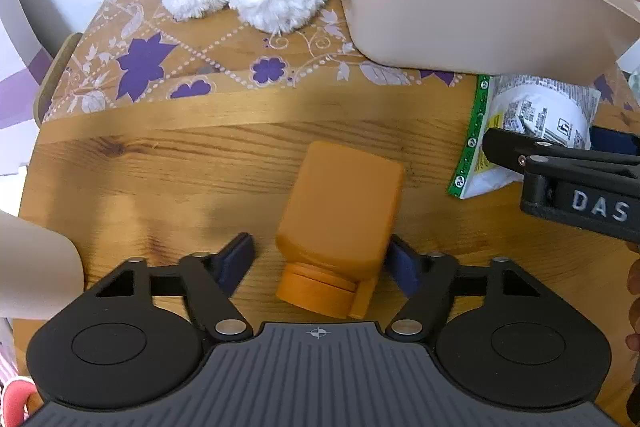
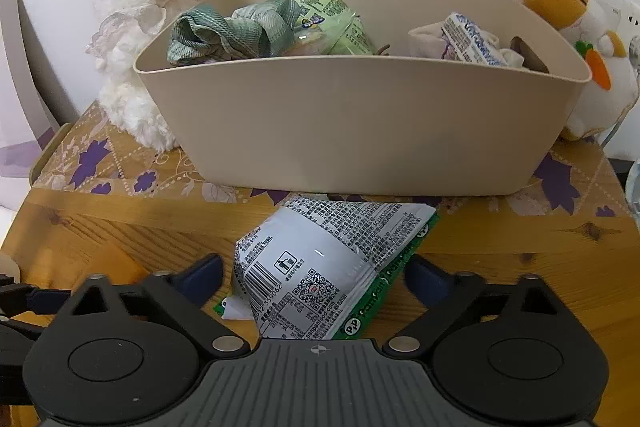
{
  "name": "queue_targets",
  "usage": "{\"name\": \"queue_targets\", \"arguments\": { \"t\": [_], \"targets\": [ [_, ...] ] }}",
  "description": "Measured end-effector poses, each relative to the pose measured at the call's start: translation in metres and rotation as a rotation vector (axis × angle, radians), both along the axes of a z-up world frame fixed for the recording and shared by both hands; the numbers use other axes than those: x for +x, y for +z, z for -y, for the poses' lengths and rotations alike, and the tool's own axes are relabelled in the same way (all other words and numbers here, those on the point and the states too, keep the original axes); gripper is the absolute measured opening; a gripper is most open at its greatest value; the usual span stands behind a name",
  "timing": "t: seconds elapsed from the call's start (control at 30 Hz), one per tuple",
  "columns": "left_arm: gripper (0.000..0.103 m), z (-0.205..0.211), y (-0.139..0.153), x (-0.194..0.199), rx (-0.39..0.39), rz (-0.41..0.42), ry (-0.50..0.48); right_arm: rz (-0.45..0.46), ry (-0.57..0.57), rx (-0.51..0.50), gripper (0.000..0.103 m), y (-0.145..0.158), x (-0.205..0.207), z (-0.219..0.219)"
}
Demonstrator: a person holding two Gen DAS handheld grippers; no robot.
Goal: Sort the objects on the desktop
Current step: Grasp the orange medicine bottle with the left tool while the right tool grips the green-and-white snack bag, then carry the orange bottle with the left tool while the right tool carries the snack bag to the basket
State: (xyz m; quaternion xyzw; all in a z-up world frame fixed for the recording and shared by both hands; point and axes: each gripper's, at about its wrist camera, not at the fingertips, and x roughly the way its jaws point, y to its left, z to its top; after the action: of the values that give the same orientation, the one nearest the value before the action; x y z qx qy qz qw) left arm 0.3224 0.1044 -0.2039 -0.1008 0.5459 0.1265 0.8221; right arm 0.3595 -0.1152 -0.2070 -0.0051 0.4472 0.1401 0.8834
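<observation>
An orange plastic bottle (image 1: 344,203) lies on the wooden table (image 1: 160,179), cap toward my left wrist camera. My left gripper (image 1: 320,245) straddles its cap end; the right pad sits at the bottle's edge, the left pad stands off with a gap, so the jaws are open. A white and green snack packet (image 2: 320,267) lies flat in front of the beige bin (image 2: 360,131). My right gripper (image 2: 314,263) is open around it, with a gap on each side. The left wrist view shows that packet (image 1: 520,115) under the right gripper's fingers (image 1: 520,151).
The bin holds a green cloth (image 2: 224,31) and several packets. A white plush toy (image 2: 136,27) stands left of it, an orange and white plush (image 2: 568,7) to its right. A floral cloth (image 1: 160,67) covers the table's back. Another beige container (image 1: 36,267) is at the left edge.
</observation>
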Motion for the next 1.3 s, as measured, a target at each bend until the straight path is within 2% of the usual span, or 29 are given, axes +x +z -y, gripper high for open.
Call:
{"name": "queue_targets", "arguments": {
  "t": [0.07,0.1,0.17,0.37,0.63,1.0,1.3],
  "targets": [
    [0.058,-0.002,0.002,0.000,0.001,0.004,0.000,-0.005,0.028,-0.012,0.087,-0.001,0.001,-0.003],
    [0.057,-0.003,0.002,0.000,0.001,0.004,0.002,0.004,0.042,-0.024,0.086,-0.001,0.001,-0.004],
    [0.057,-0.005,0.003,-0.001,-0.008,0.005,0.012,0.009,0.055,-0.028,0.077,0.000,0.001,-0.003],
    [0.056,-0.003,0.003,-0.008,-0.011,0.015,-0.005,0.024,0.058,-0.020,0.072,0.004,-0.004,0.005],
    [0.056,0.005,0.012,-0.016,-0.002,0.025,-0.033,0.066,0.076,-0.004,0.070,0.022,-0.021,0.021],
    [0.054,0.012,0.058,-0.025,0.043,0.108,-0.117,0.130,0.093,0.060,0.070,0.067,-0.042,0.060],
    [0.053,0.009,0.084,-0.024,0.037,0.154,-0.131,0.209,0.087,0.065,0.070,0.107,-0.049,0.097]
  ]
}}
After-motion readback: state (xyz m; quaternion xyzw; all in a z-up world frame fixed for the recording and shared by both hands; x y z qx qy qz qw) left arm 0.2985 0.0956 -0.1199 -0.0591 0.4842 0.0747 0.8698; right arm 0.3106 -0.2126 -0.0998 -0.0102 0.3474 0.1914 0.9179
